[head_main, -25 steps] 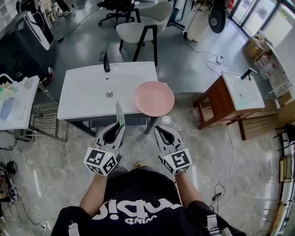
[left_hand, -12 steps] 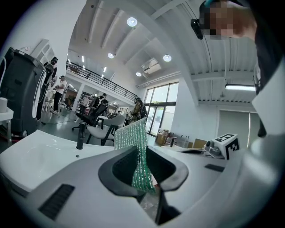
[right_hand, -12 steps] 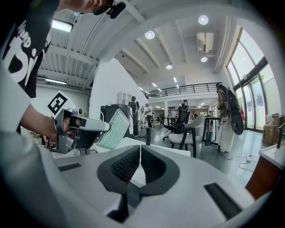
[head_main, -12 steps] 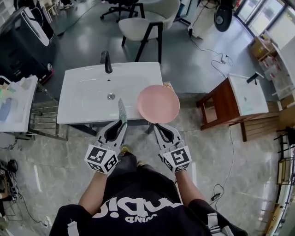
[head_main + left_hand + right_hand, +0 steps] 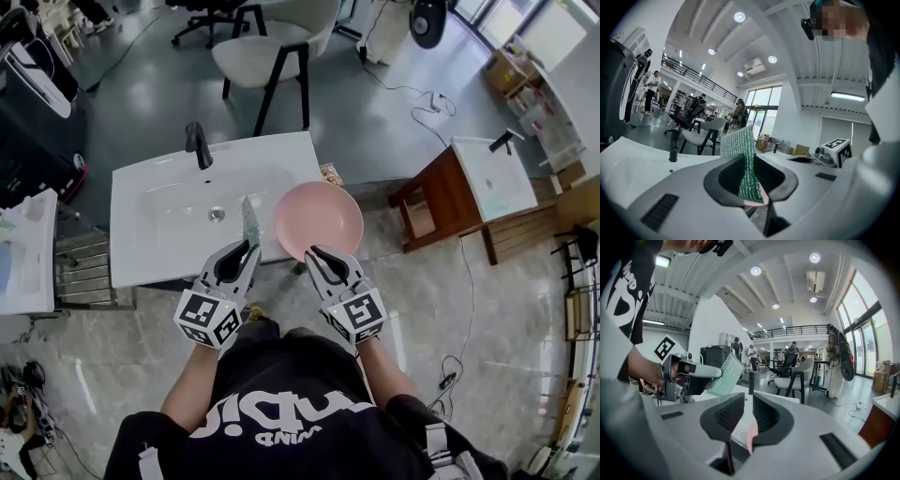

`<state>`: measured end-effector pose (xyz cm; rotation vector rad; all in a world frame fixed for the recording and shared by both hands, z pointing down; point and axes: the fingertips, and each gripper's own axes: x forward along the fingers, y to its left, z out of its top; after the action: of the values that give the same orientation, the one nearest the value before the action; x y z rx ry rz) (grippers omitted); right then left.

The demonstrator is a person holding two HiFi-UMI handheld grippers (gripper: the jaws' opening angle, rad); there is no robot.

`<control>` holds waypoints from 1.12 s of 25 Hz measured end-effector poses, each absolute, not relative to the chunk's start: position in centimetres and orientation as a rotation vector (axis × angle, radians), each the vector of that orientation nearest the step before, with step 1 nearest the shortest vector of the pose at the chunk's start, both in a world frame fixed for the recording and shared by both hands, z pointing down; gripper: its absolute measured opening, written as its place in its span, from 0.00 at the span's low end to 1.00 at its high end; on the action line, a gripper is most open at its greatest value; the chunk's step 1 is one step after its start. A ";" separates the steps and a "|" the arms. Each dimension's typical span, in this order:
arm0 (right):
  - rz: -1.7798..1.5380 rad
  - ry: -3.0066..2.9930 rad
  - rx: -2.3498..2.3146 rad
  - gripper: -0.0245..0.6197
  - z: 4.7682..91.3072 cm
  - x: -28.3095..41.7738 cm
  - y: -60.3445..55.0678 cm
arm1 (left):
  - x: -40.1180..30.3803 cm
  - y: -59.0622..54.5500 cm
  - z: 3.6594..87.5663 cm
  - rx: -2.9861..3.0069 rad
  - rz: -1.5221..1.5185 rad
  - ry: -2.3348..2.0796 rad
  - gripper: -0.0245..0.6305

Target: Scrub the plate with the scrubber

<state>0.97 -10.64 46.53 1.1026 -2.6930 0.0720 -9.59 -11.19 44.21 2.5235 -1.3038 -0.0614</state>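
**Plate reached at the sink's corner, scrubbing not yet begun**

The pink plate [image 5: 319, 217] lies face up on the right front corner of the white sink [image 5: 159, 234], with part of it hanging out past the sink's edge. Its near rim sits between the fingers of the right gripper [image 5: 315, 253], whose jaws have just been opening. They stand a narrow way apart, the rim against one pad and a slit of light on the other side, so I judge the rim not yet pinched. The green mesh scrubber [image 5: 249, 223] stands on edge over the sink's front rim, nearer the sink's middle than the plate and apart from it. The left gripper [image 5: 247, 249] is closed tight on it.

The tool is in hand and the plate is reached, but I judge that no stroke has been made; no water or suds show. What is left, as I judge it, is to close on the rim, bring the mesh onto the plate's face and rub it over.

Only the head view gives the whole plate and its overhang, along with the faucet [image 5: 197, 145] at the sink's back and a chair [image 5: 267, 52] beyond the sink. Only the right gripper view shows the rim as a thin pink sliver inside the jaws. Only the left gripper view shows the mesh pinched between its own pads.
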 end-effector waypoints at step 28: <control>0.026 -2.191 0.584 0.45 62.7 -0.9 -13.6 | -8.0 -17.2 45.6 2.486 -0.010 -1.310 0.16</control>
<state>-0.94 -13.63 62.75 0.5845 -2.1915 0.0261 -8.01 -17.22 45.57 2.4861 -1.3099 -0.0100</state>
